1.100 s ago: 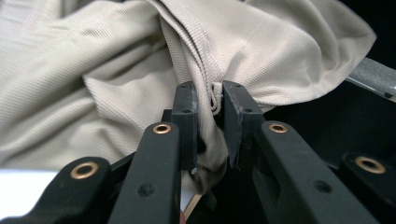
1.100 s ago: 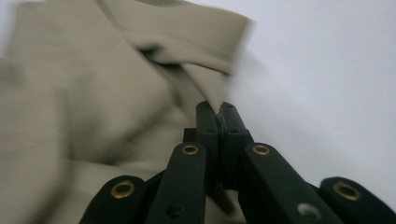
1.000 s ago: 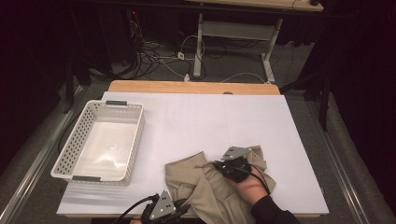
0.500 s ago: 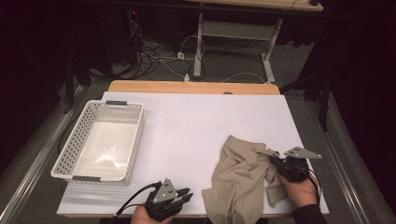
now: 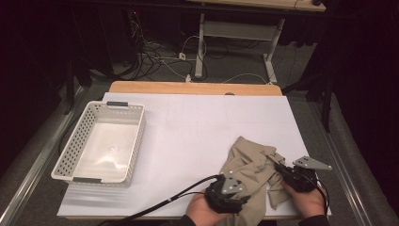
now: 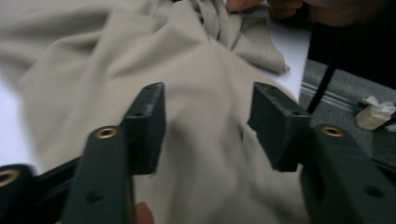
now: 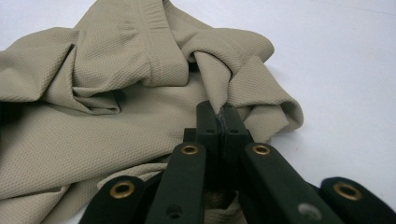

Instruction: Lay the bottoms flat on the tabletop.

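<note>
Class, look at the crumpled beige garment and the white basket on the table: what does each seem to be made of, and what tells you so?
Crumpled beige garment: apparently a knitted fabric, matte; the right gripper view shows a fine dimpled weave, a stitched band and soft folds. White basket: probably moulded plastic, slightly glossy, with rigid slotted walls and a smooth floor that catches light.

A white sheet covers the bench [image 5: 197, 122], leaving a strip of bare wood along its far edge. A white slotted basket [image 5: 134, 136] stands at the left side, and a crumpled beige cloth [image 5: 249, 162] lies near the front right.
</note>
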